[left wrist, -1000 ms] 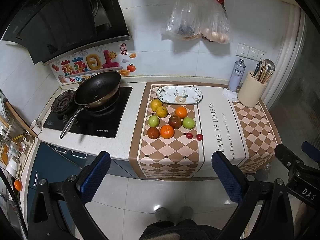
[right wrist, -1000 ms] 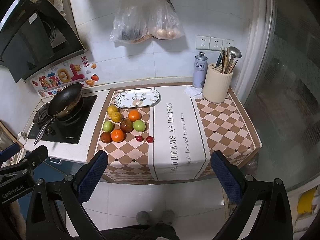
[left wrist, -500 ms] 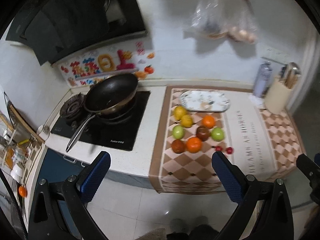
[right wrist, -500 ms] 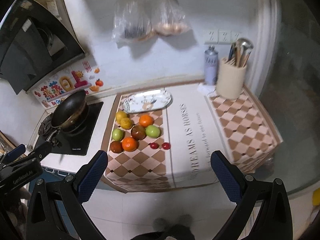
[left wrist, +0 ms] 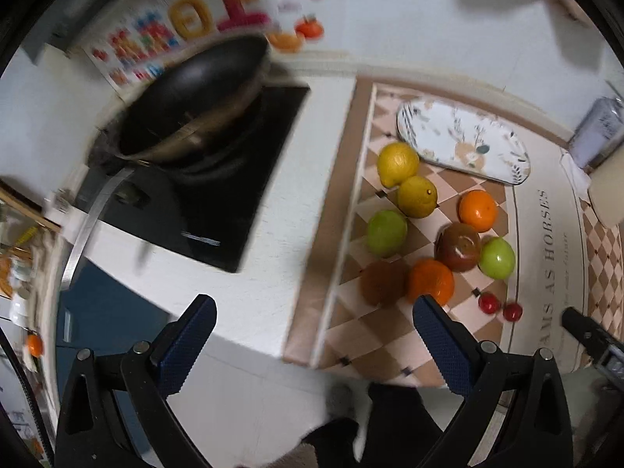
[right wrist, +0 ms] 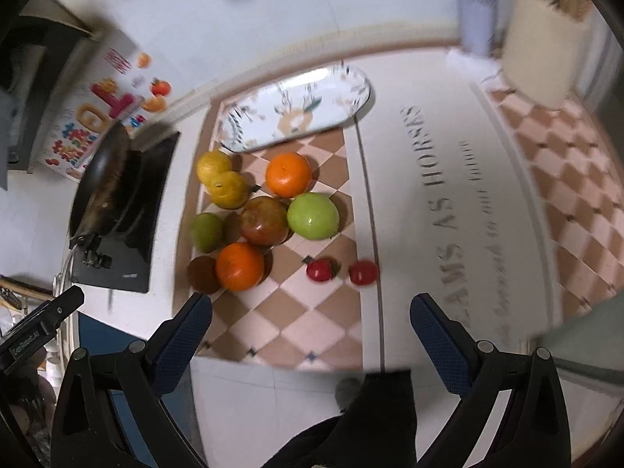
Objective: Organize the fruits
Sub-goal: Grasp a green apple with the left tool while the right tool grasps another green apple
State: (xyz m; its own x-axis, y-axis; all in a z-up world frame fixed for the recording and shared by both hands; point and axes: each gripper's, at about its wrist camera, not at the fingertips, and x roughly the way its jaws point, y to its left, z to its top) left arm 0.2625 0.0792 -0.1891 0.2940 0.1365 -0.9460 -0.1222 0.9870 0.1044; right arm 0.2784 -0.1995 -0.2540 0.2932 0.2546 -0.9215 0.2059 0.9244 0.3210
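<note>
Both claws gape empty above the fruits [right wrist: 265,218] beside the plate [right wrist: 296,113]

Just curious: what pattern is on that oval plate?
White plate with leafy sprigs and a deer motif; clearest in right wrist view.

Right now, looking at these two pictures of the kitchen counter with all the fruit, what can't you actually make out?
- Small print beside the large lettering on the checkered counter mat: motion blur smears it in the right wrist view.
- Contents of the cream utensil holder: blurred and cut off by the top edge, right wrist view.
- Inside of the black wok: blurred in the left wrist view, seen edge-on in the right.
- Dark brown round fruit: blurred, so its kind is unclear.
</note>
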